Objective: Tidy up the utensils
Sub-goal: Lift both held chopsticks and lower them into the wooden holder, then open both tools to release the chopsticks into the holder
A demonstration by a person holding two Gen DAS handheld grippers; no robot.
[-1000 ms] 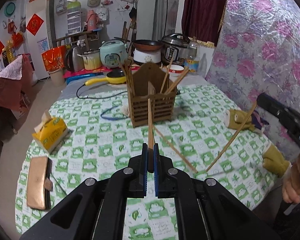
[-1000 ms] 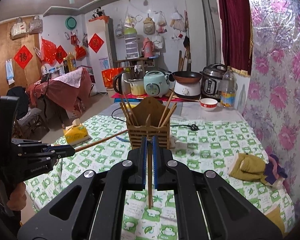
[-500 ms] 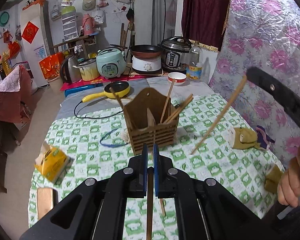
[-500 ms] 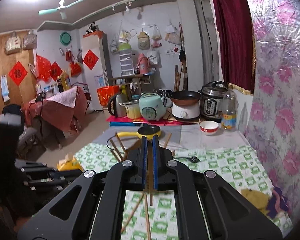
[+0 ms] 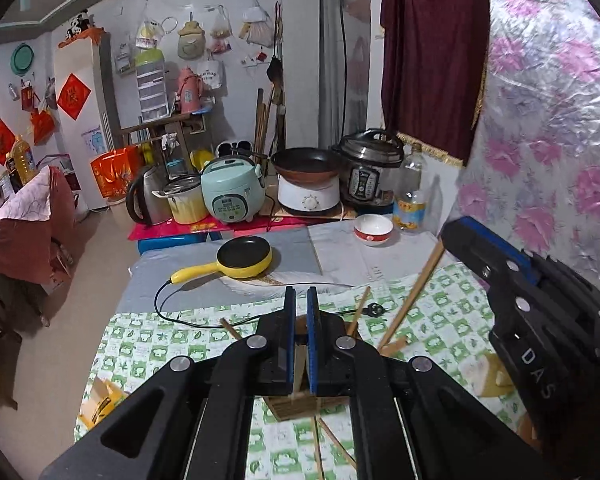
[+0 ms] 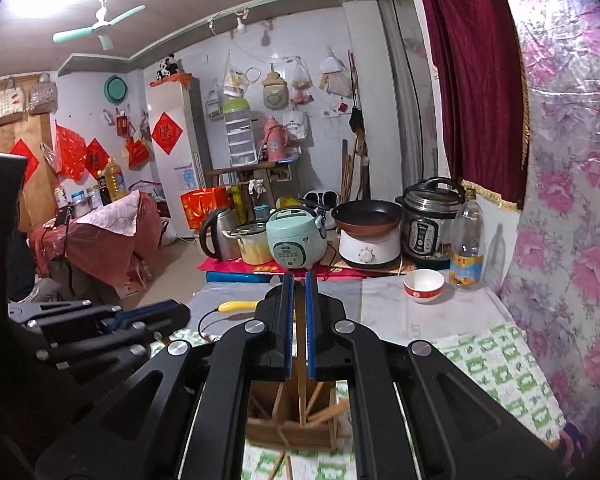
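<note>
A green-checked tabletop (image 5: 440,320) is backed by cookers and a yellow pan (image 5: 244,258). The wooden holder (image 6: 292,424) is seen below both claws. Each chopstick is gripped: left claw (image 5: 299,344) on one (image 5: 299,364), right claw (image 6: 299,320) on another (image 6: 301,384).

We are in a lived-in home kitchen. We see a rice cooker (image 6: 296,238), pressure cooker (image 6: 434,220) and kettle (image 6: 216,234) crowded together. A fridge (image 6: 176,152) bears red paper charms.
</note>
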